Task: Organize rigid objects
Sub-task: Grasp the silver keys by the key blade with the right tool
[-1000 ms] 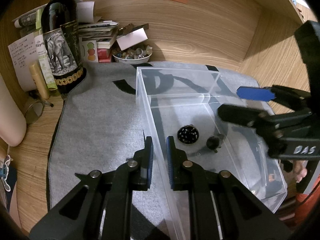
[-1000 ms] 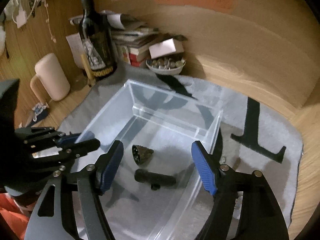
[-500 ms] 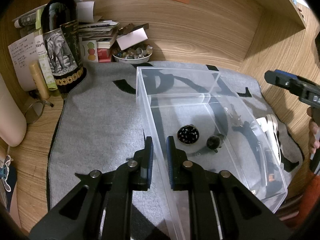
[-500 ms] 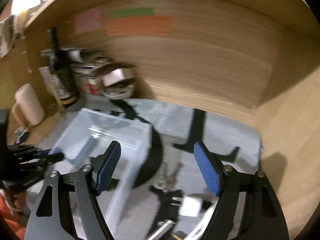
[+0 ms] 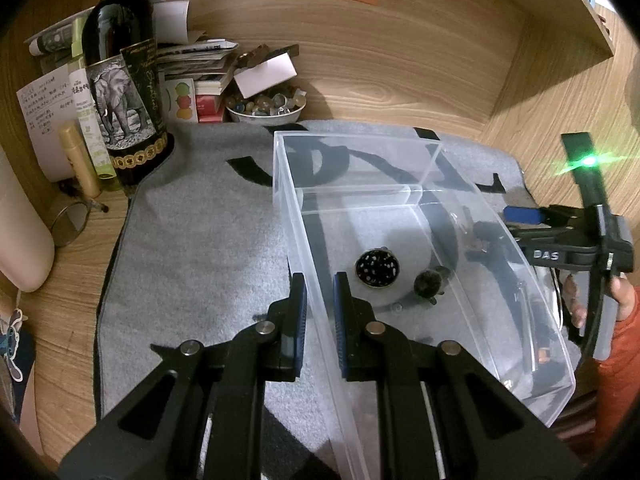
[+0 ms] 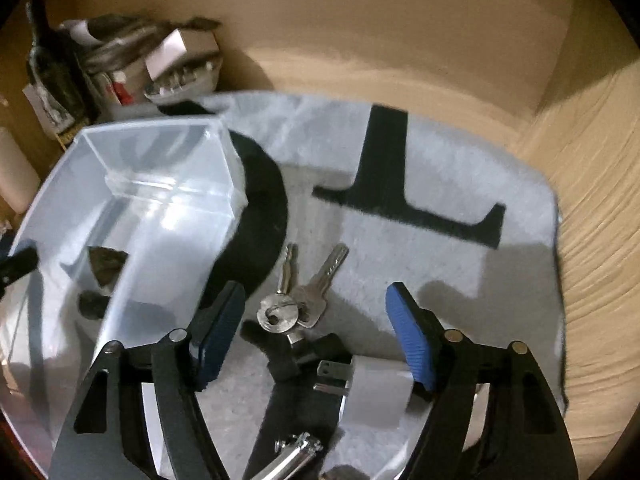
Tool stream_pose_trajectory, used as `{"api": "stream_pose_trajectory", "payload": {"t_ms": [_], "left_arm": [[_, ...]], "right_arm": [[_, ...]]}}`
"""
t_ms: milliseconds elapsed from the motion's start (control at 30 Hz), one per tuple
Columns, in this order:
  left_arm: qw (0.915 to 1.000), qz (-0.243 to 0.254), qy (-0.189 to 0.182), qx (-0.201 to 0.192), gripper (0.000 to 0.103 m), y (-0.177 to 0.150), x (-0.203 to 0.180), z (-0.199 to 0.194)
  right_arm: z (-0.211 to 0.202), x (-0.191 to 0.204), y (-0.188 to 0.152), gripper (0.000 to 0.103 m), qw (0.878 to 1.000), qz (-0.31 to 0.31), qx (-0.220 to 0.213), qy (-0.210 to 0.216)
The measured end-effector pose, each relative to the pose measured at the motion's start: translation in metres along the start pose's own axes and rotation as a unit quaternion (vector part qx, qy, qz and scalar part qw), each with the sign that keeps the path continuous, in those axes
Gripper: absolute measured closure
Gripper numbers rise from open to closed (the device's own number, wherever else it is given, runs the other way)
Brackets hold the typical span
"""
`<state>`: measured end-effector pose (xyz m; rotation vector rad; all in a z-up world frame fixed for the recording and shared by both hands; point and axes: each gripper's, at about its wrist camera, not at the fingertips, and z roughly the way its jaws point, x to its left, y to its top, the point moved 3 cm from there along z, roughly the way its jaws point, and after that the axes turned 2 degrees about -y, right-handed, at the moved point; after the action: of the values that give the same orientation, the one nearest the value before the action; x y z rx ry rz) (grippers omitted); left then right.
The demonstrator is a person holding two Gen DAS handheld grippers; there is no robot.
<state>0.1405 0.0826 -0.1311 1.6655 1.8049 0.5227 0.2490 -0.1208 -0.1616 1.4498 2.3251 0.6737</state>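
Note:
A clear plastic box (image 5: 404, 156) stands on a grey mat (image 5: 200, 240). In it lie a round black studded piece (image 5: 377, 267) and a small dark object (image 5: 429, 282). My left gripper (image 5: 319, 312) is shut on the box's left wall. My right gripper (image 6: 316, 328) is open and empty, low over the mat right of the box (image 6: 132, 160); it also shows in the left wrist view (image 5: 532, 220). Two silver keys (image 6: 304, 292) lie between its fingers. A white plug adapter (image 6: 372, 380) and a metal piece (image 6: 296, 452) lie just below them.
A dark wine bottle (image 5: 124, 80), a stack of papers and books (image 5: 196, 64) and a white bowl of stones (image 5: 266, 106) stand at the back against the wooden wall. A pale cup (image 5: 20, 232) stands at the left. A wooden side wall (image 6: 596, 200) closes the right.
My right gripper has left the box, swung right and dropped low over the keys and adapter. My left gripper has stayed on the box wall.

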Motion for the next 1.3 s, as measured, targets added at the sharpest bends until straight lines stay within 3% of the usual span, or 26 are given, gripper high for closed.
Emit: {"api": "stream_pose_trajectory", "payload": {"t_ms": [233, 267, 400, 500, 833, 867, 967, 1000, 1233, 1300], "left_arm": [[1.0, 0.002, -0.001, 0.001, 0.09, 0.0, 0.001, -0.001], [1.0, 0.002, 0.0, 0.001, 0.09, 0.0, 0.001, 0.0], [1.0, 0.004, -0.001, 0.001, 0.09, 0.0, 0.001, -0.001], [1.0, 0.003, 0.0, 0.0, 0.09, -0.001, 0.001, -0.001], [1.0, 0.004, 0.0, -0.001, 0.09, 0.0, 0.0, 0.0], [1.0, 0.003, 0.0, -0.001, 0.09, 0.0, 0.0, 0.0], [1.0, 0.001, -0.001, -0.001, 0.09, 0.001, 0.001, 0.0], [1.0, 0.001, 0.0, -0.002, 0.09, 0.001, 0.001, 0.0], [1.0, 0.002, 0.001, -0.002, 0.09, 0.001, 0.0, -0.001], [1.0, 0.002, 0.001, -0.003, 0.09, 0.001, 0.0, -0.001]], "right_arm": [[0.022, 0.004, -0.003, 0.046, 0.999, -0.005, 0.038, 0.007], [0.022, 0.006, -0.003, 0.046, 0.999, -0.008, 0.033, 0.003], [0.018, 0.013, -0.005, 0.069, 1.0, -0.023, 0.02, 0.002], [0.016, 0.015, -0.007, 0.075, 1.0, -0.027, 0.014, 0.0], [-0.005, 0.005, -0.008, 0.078, 1.0, -0.015, -0.005, -0.002], [-0.012, 0.004, -0.007, 0.084, 1.0, -0.013, -0.015, -0.006], [-0.025, -0.003, -0.001, 0.088, 0.999, -0.007, -0.032, -0.004], [-0.029, -0.004, 0.0, 0.097, 0.999, -0.008, -0.036, -0.006], [-0.041, -0.01, 0.013, 0.095, 0.999, 0.002, -0.038, 0.01], [-0.037, -0.009, 0.011, 0.084, 1.0, -0.005, -0.03, 0.001]]}}
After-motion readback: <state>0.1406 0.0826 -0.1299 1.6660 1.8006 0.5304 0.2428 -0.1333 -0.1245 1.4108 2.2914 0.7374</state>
